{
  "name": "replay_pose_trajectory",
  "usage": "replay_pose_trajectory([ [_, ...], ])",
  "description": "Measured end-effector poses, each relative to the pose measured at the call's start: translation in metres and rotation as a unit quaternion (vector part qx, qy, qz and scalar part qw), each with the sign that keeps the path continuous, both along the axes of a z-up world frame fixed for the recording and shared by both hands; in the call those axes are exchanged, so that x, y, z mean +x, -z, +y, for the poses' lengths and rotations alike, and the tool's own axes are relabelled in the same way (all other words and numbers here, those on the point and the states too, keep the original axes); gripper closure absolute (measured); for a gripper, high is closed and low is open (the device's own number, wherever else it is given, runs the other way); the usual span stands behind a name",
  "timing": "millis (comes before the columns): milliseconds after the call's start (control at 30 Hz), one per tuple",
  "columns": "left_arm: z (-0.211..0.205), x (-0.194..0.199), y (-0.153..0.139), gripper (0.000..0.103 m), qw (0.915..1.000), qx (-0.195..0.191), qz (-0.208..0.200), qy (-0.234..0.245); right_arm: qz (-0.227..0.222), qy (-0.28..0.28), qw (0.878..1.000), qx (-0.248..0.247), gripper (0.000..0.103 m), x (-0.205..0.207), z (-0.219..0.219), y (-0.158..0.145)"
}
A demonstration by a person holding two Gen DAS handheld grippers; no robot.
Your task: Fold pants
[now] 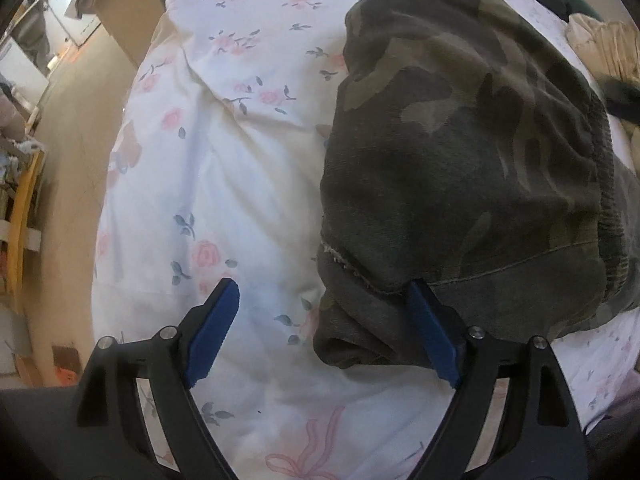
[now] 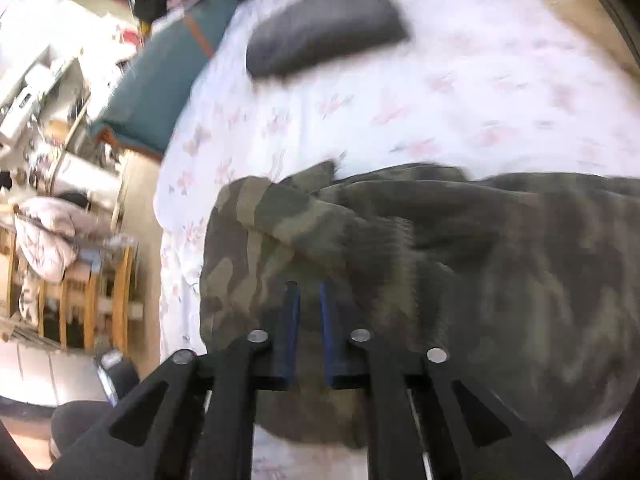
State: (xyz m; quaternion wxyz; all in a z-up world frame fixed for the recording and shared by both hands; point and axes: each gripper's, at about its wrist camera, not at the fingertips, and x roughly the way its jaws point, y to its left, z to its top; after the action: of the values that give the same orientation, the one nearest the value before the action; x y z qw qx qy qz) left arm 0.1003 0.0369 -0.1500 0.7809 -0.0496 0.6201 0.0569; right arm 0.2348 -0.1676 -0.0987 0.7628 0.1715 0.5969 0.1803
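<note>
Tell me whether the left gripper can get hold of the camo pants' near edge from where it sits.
Probably yes. The left gripper is open, one finger already tucked under the camo pants hem, the other over bare floral sheet; nothing blocks closing.

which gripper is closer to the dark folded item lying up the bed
Cannot tell for sure. The right gripper, jaws nearly shut over the camo pants, faces the dark folded item up the bed. The left gripper, open at the pants' edge, doesn't show it clearly.

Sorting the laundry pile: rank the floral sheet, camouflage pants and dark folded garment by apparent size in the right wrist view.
1. Floral sheet and camouflage pants: alike; pants sit nearer, so unsure.
2. Dark folded garment, farther off.
</note>
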Motion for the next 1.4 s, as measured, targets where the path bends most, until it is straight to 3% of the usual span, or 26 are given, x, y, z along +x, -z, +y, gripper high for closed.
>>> replay_pose_trajectory([
  [100,0.0,0.001,0.002,0.019,1.0,-0.007,0.007,0.0,0.031,-0.008,0.998,-0.054,0.103,0.039,0.019,0.044],
  [167,0.001,0.002,0.005,0.019,0.9998,-0.015,0.011,0.0,0.045,0.005,0.996,-0.078,0.103,0.058,0.016,0.073],
  [267,-0.002,0.002,0.006,0.019,0.9998,-0.015,0.012,0.008,0.042,0.018,0.994,-0.099,0.103,0.064,0.016,0.093],
  [400,-0.004,0.001,0.001,0.02,0.9998,-0.011,0.016,0.0,0.033,0.013,0.995,-0.097,0.103,0.057,0.018,0.083],
  [567,-0.009,-0.002,-0.027,0.021,0.9997,-0.011,-0.022,0.011,-0.022,-0.033,0.997,-0.069,0.101,0.006,0.021,0.012],
  [633,-0.015,-0.003,-0.032,0.021,0.9993,-0.013,-0.029,0.02,-0.016,-0.047,0.997,-0.063,0.101,-0.023,0.02,-0.001],
  [700,-0.017,-0.001,-0.027,0.021,0.9995,-0.018,-0.02,0.019,0.01,-0.053,0.996,-0.071,0.101,-0.045,0.023,0.008],
  [800,-0.019,0.002,-0.016,0.02,0.9997,-0.007,-0.009,0.021,0.042,-0.041,0.989,-0.139,0.103,-0.064,0.017,0.049],
  [900,-0.016,0.003,-0.005,0.02,0.9995,-0.016,0.006,0.025,0.051,-0.023,0.991,-0.123,0.103,-0.065,0.014,0.084],
  [1033,-0.011,0.004,-0.019,0.02,0.9996,-0.012,-0.007,0.026,0.033,-0.009,0.993,-0.111,0.103,-0.072,0.013,0.063],
  [1067,-0.007,0.003,-0.028,0.02,0.9995,-0.017,-0.019,0.017,0.021,0.001,0.995,-0.094,0.096,-0.081,0.01,0.05],
  [1133,0.005,0.003,-0.043,0.02,0.9989,-0.022,-0.04,0.002,0.005,0.018,0.997,-0.069,0.092,-0.098,0.004,0.03],
  [1167,0.01,0.003,-0.051,0.02,0.9985,-0.021,-0.05,-0.007,0.004,0.027,0.998,-0.052,0.083,-0.105,0.0,0.025],
  [1200,0.017,0.003,-0.058,0.02,0.9977,-0.021,-0.061,-0.018,0.011,0.049,0.999,-0.012,0.056,-0.118,-0.005,0.023],
  [1233,0.024,0.005,-0.066,0.02,0.9967,-0.02,-0.073,-0.031,0.022,0.075,0.997,0.025,0.04,-0.13,-0.011,0.024],
  [1267,0.031,0.006,-0.073,0.02,0.9957,-0.02,-0.081,-0.04,0.04,0.108,0.991,0.069,0.015,-0.146,-0.016,0.029],
  [1333,0.045,0.011,-0.083,0.02,0.9937,-0.024,-0.093,-0.058,0.071,0.15,0.975,0.149,0.013,-0.173,-0.015,0.052],
  [1400,0.057,0.013,-0.089,0.02,0.9919,-0.034,-0.098,-0.073,0.103,0.207,0.947,0.224,0.013,-0.192,-0.011,0.083],
])
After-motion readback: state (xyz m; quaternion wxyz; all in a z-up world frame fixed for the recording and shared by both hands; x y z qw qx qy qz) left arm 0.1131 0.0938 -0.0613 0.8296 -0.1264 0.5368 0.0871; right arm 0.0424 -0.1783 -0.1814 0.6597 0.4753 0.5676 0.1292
